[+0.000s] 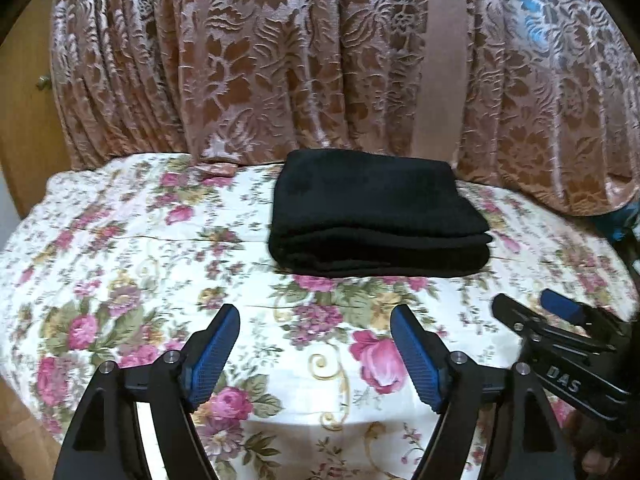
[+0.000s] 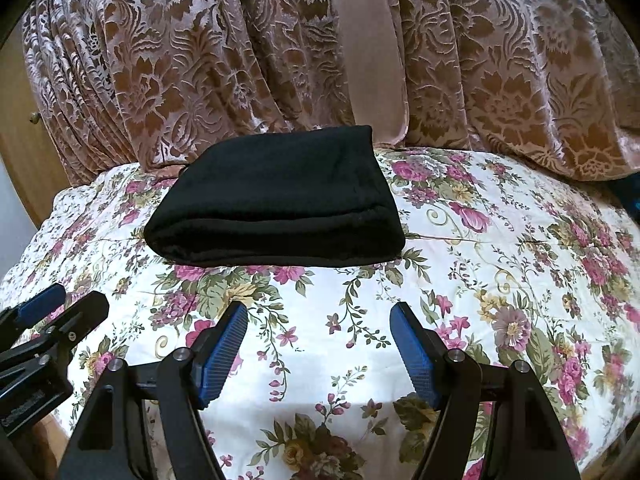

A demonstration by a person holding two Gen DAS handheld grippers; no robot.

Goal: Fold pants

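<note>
Left gripper [image 1: 316, 314]: jaws wide, nothing between. Right gripper [image 2: 319, 312]: jaws wide, empty too. Both hovered over floral bedspread [image 1: 120, 248], near of pants. "DAS" was readable on right gripper body in left view. Black pants [image 2: 276, 204] lay folded in compact stack mid-bed, before patterned curtain [image 1: 240, 60]. Folding looked done; maybe tidy only.

left tool [image 1: 316, 312] spread wide, empty — right tool [image 2: 318, 310] likewise

A home, likely a bedroom; floral bedspread [image 1: 120, 280]; patterned curtain [image 1: 240, 60].
</note>
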